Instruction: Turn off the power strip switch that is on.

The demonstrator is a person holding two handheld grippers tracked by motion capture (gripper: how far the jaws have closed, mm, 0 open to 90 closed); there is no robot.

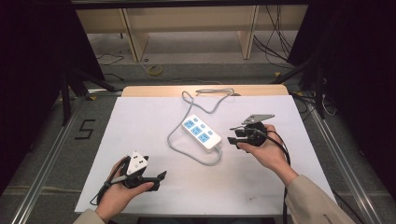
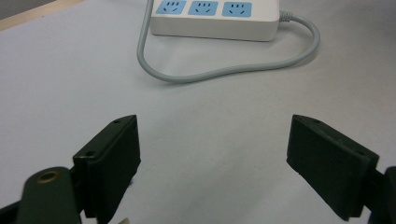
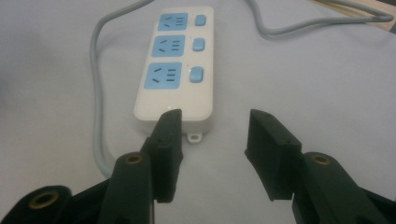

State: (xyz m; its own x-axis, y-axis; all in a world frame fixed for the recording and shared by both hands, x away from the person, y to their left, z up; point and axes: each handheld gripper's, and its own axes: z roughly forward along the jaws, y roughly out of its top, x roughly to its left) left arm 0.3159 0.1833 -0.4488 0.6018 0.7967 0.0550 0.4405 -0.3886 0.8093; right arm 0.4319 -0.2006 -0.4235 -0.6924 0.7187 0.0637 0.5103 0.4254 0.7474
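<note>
On the white sheet (image 1: 154, 186) that covers the table, a white power strip (image 1: 201, 132) with three blue sockets lies near the middle, and its grey cable (image 1: 187, 154) loops around its near side and runs off toward the far edge of the table. The right gripper (image 1: 232, 134) is held in the person's right hand (image 1: 264, 149), just beside the right-hand end of the strip, with its jaws pointed at that end. In the right gripper view the right gripper (image 3: 212, 154) has its jaws parted to a moderate gap with nothing between the pads; no pad presses on any object. The power strip (image 3: 180, 70) lies directly ahead of the jaws, its near end at the tip of the jaw on the left of that view, and whether that tip touches the housing cannot be determined. A small mounting tab (image 3: 194, 138) at the strip's end sits between the two jaw tips. The left gripper (image 1: 161, 176) rests low in the person's left hand (image 1: 119, 193) near the front left of the sheet, well apart from the strip. In the left gripper view the left gripper (image 2: 212, 158) has its jaws spread wide and empty above bare sheet, and the power strip (image 2: 212, 18) and a loop of cable (image 2: 233, 70) lie farther ahead.
</note>
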